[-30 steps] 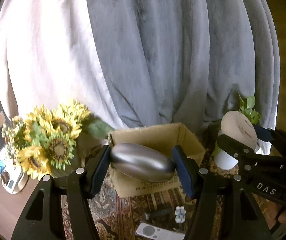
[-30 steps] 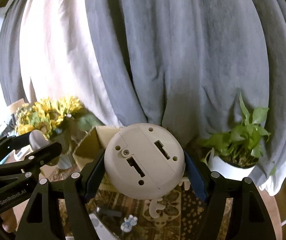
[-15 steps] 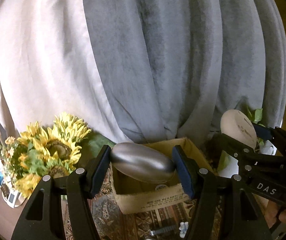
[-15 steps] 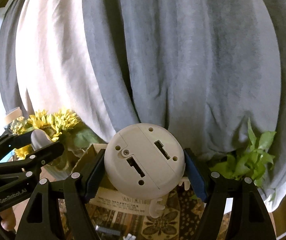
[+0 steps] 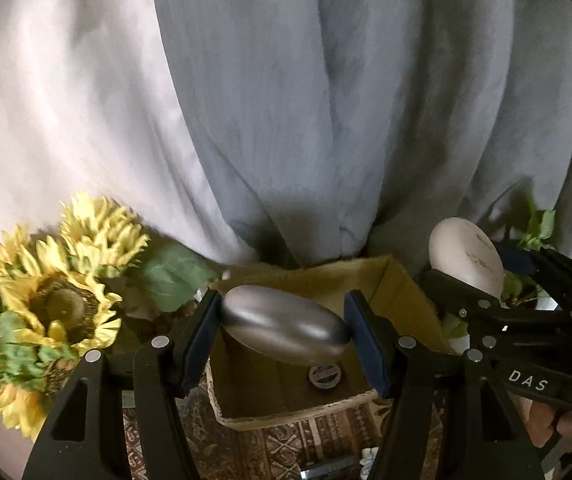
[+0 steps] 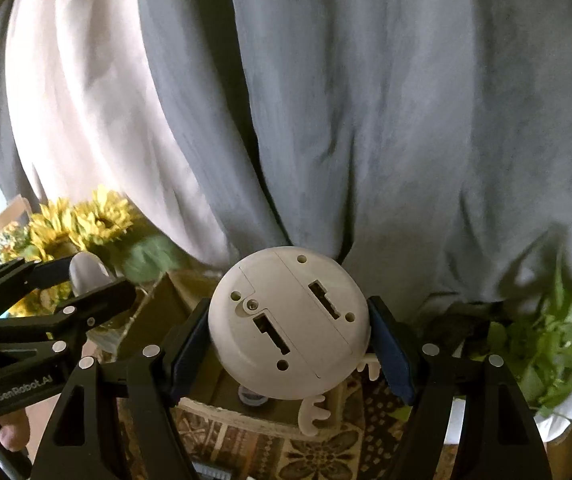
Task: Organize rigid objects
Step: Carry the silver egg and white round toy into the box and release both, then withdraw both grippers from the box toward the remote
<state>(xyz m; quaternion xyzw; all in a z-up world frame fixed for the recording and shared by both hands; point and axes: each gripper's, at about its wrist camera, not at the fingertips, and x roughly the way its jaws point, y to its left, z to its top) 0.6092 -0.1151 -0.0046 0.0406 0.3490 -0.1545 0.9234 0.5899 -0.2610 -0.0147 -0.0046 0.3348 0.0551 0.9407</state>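
My left gripper is shut on a smooth silver oval object and holds it above the open cardboard box. My right gripper is shut on a round white plastic device with slots on its flat underside, held over the same box. A small round metal piece lies on the box floor. The right gripper and its white device also show at the right of the left wrist view. The left gripper shows at the left of the right wrist view.
A sunflower bouquet stands left of the box. A potted green plant stands to the right. Grey and white curtains hang right behind. The box rests on a patterned rug with small items near the front edge.
Both grippers have moved forward with their objects, from in front of the box to over its opening. The box and flowers look closer and larger.
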